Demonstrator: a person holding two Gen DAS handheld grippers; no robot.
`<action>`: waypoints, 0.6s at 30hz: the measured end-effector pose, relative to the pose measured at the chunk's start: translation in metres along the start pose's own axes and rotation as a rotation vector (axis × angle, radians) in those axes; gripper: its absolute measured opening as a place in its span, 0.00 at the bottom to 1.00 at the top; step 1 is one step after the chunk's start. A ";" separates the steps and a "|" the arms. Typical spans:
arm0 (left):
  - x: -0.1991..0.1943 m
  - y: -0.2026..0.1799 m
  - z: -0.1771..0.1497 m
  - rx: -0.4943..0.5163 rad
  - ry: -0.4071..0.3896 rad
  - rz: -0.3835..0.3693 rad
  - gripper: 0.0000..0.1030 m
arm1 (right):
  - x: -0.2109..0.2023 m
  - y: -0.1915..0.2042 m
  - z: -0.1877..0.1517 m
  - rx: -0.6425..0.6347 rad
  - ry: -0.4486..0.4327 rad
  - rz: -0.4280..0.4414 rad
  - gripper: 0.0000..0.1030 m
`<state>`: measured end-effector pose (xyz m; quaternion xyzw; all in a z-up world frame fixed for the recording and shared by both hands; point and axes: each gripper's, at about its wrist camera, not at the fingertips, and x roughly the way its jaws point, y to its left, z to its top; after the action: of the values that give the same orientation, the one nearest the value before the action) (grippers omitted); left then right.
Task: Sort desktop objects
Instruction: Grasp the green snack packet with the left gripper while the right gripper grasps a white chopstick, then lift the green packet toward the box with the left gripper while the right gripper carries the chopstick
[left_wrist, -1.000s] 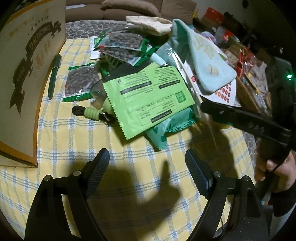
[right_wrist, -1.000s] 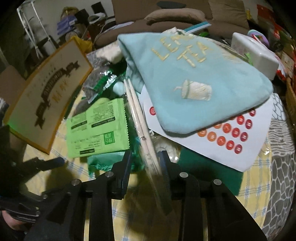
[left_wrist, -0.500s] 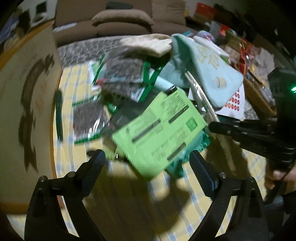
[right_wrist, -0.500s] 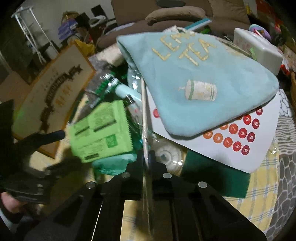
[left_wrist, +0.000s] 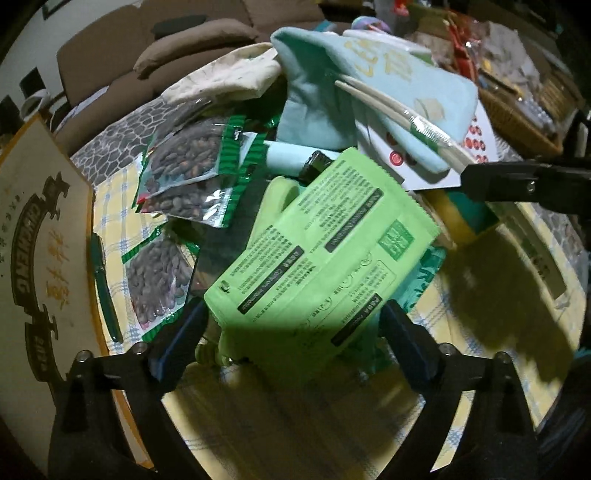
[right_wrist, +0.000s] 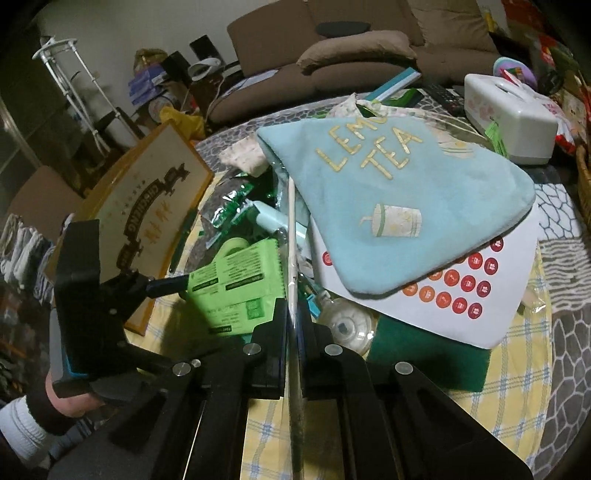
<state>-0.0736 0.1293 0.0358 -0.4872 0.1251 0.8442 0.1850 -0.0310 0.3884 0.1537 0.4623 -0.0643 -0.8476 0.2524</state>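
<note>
A light green packet (left_wrist: 317, 251) lies on top of the pile of desktop items, also seen in the right wrist view (right_wrist: 236, 280). My left gripper (left_wrist: 291, 321) straddles its near end, and its jaws are closing with the packet between them. I cannot see the pads pressing on it. One of its fingers (right_wrist: 166, 285) shows beside the packet. My right gripper (right_wrist: 293, 314) is shut on a pair of wrapped chopsticks (right_wrist: 291, 236). The chopsticks (left_wrist: 399, 110) slant up out of the right gripper (left_wrist: 469, 181) over the pile.
A light blue "LEMON TEA" pouch (right_wrist: 399, 206) rests on a white sheet of red stickers (right_wrist: 461, 288). Seed packets (left_wrist: 184, 162) and a green pen (left_wrist: 105, 291) lie left, beside a large printed board (left_wrist: 33, 240). A white tissue box (right_wrist: 513, 114) and a wicker basket (left_wrist: 517, 118) stand behind.
The left gripper has rolled and moved in until the green packet lies between its fingers. The right gripper has shut on the chopsticks and raised them a little.
</note>
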 end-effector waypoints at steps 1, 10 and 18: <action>-0.003 -0.001 -0.001 0.002 -0.006 -0.005 0.81 | -0.001 0.001 0.001 -0.003 -0.001 0.001 0.04; -0.026 0.025 -0.015 -0.190 -0.031 -0.142 0.26 | -0.007 0.011 0.003 -0.014 -0.020 0.005 0.04; -0.048 0.044 -0.024 -0.265 -0.073 -0.194 0.19 | -0.016 0.032 0.005 -0.040 -0.041 0.007 0.04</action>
<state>-0.0523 0.0712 0.0676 -0.4862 -0.0415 0.8486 0.2041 -0.0166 0.3682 0.1793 0.4396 -0.0542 -0.8571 0.2631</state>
